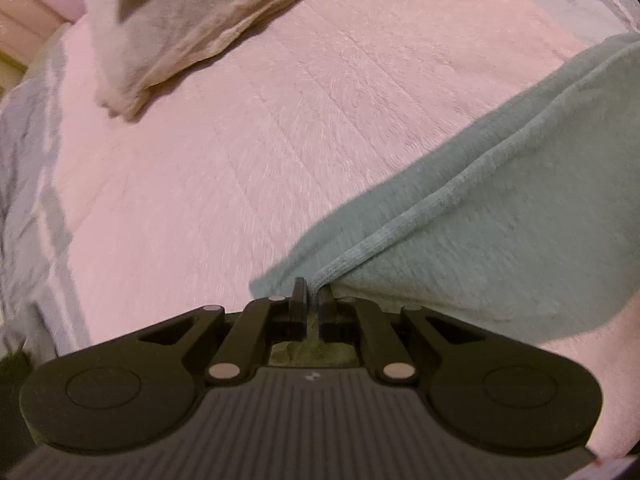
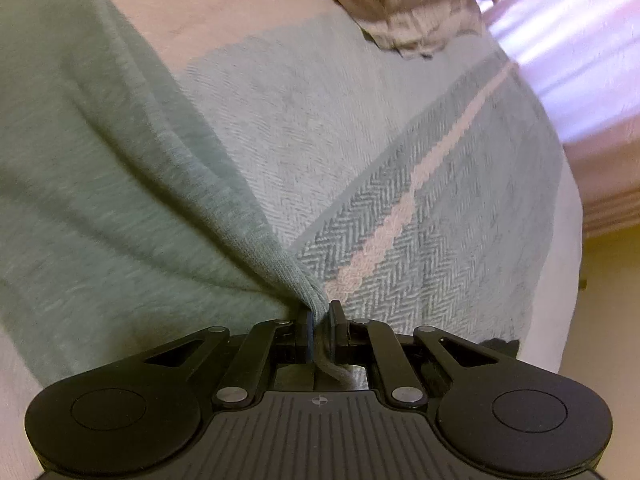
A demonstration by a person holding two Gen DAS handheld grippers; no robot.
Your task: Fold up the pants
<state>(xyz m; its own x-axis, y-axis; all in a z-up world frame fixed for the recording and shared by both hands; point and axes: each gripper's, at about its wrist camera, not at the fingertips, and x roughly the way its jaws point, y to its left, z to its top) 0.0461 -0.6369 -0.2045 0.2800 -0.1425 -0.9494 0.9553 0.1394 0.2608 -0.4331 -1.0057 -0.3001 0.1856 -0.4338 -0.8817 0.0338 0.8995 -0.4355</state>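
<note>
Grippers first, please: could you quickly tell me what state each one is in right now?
Left gripper: closed, pinching an edge of the green pants.
Right gripper: closed, pinching a bunched edge of the green pants.

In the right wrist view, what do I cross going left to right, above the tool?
Sage green knit pants → grey herringbone blanket with a pale stripe → plain pale bedcover → yellowish floor.

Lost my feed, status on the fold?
Left hand-held gripper and right hand-held gripper shut on sage-green knit pants. Nothing blocking.
</note>
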